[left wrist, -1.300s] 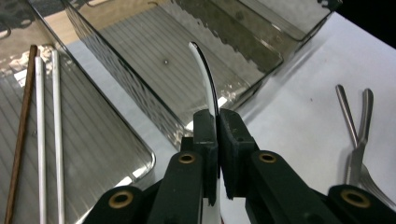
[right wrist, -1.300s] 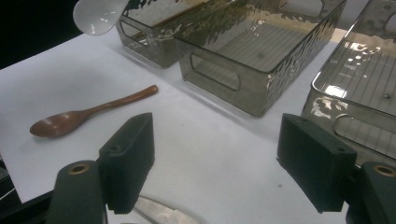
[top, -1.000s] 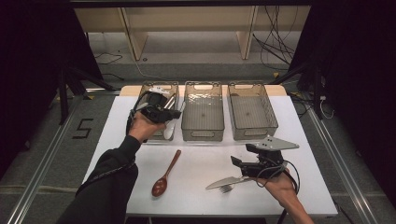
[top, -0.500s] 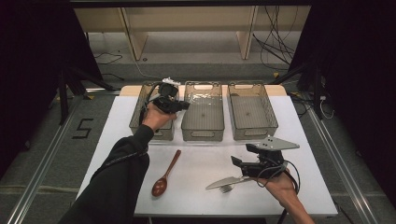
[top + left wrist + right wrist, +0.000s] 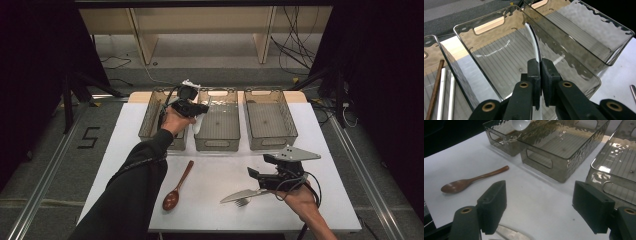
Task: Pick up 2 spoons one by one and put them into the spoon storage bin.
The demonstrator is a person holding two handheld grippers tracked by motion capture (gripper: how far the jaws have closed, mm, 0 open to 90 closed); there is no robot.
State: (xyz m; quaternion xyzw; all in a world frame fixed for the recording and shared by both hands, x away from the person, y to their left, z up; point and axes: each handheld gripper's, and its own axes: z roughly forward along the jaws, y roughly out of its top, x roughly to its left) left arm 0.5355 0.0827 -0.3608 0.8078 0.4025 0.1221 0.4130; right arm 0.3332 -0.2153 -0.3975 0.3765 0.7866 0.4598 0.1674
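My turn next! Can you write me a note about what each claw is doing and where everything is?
Left claw: shut on a white spoon, held over the middle bin.
Right claw: open, holding nothing, low over the knife and fork on the table.
Wooden spoon: lying loose on the table.
Left bin: holds sticks, two white and one brown.
Right bin: looks empty.
Probably left: drop the white spoon, then sort the other three.

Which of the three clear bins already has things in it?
The left bin: sticks lie on its floor. The middle bin and right bin look bare.
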